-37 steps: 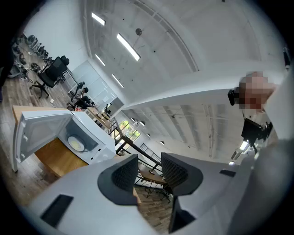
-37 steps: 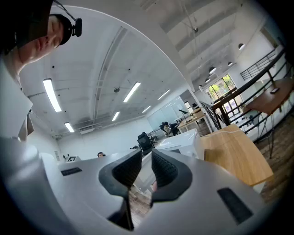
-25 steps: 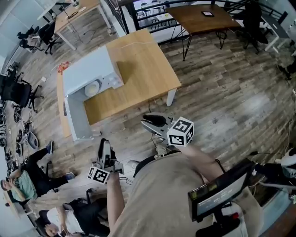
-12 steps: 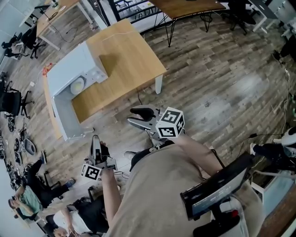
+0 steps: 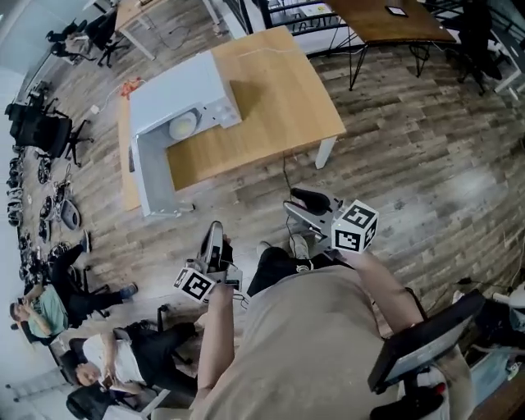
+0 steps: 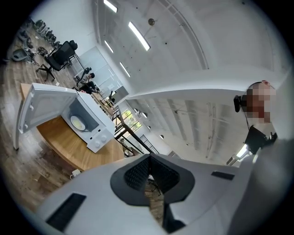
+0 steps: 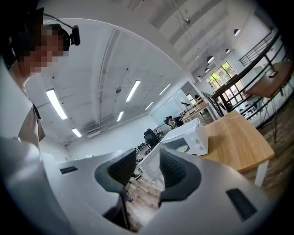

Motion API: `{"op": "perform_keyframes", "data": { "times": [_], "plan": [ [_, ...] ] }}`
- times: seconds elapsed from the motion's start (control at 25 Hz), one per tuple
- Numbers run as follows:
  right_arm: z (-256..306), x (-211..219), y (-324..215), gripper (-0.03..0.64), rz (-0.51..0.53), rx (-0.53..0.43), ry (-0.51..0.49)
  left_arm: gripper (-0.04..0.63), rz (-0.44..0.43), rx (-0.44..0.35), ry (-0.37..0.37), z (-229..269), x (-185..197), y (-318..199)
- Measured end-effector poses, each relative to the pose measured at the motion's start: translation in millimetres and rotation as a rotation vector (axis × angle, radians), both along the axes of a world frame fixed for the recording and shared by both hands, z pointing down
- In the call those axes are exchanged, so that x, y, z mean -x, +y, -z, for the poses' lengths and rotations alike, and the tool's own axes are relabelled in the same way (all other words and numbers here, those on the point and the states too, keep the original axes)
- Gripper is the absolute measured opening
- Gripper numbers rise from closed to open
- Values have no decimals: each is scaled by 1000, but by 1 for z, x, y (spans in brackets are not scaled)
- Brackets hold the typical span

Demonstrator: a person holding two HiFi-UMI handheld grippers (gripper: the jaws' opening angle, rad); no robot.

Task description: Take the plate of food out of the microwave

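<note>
**Item 1. Left claw** point(image 5: 215, 231): a hand-held two-jaw tool with black ribbed pads and a square-marker cube point(image 5: 197, 285) at its rear.
- Jaw state: fully together. In the left gripper view the pads point(image 6: 138, 173) meet face to face.
- Contents: nothing is gripped.
- Position: held level over the wood-plank floor point(image 5: 394, 164), short of the bench and touching nothing.

**Item 2. Right claw** point(image 5: 300, 205): the same pattern, with its own marker cube point(image 5: 355, 228) at the rear.
- Jaw state: a narrow gap, the jaws having just been opening.
- Contents: nothing lies between the pads point(image 7: 177, 170). Only floor and the far microwave door show through the gap.
- Position: also over the floor, beside the left claw and clear of the bench.

**Item 3. White microwave oven** point(image 5: 176, 98): stands at the left end of a light wooden bench point(image 5: 279, 98).
- Its door point(image 5: 152, 184) is swung wide open on the left side of the cavity.
- A control panel sits to the right of the cavity.

**Item 4. Pale round plate** point(image 5: 182, 125): lies on the floor of the microwave cavity, visible through the open front.
- It also shows in both gripper views.
- What it carries is too small to make out.
- It is well apart from both claws.

**Item 5. Surroundings:**
- A dark table point(image 5: 394, 20) stands at the upper right.
- Black office chairs point(image 5: 37, 131) stand along the left edge.
- Seated persons point(image 5: 98, 361) are at the lower left.
</note>
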State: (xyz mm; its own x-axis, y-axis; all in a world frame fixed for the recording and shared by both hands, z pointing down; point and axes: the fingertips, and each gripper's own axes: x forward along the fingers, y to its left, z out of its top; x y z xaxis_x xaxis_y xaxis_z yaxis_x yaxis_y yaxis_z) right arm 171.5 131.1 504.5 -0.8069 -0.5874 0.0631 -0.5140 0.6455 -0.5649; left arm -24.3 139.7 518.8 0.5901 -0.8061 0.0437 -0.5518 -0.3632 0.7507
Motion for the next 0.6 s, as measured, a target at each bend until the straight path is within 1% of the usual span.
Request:
{"op": "perform_keyframes", "data": {
  "times": [0.08, 0.28, 0.44, 0.6],
  "plan": [
    [-2, 7, -3, 146, 0, 6, -19, 3, 13, -1, -14, 2, 9, 4],
    [-6, 27, -18, 146, 43, 31, -80, 3, 96, 4, -45, 6, 34, 12],
    [-21, 51, -37, 146, 85, 46, -79, 3, 167, 13, -54, 10, 61, 18],
    [-39, 68, -65, 145, 42, 88, -72, 3, 202, 25, -68, 6, 88, 14]
  ]
}}
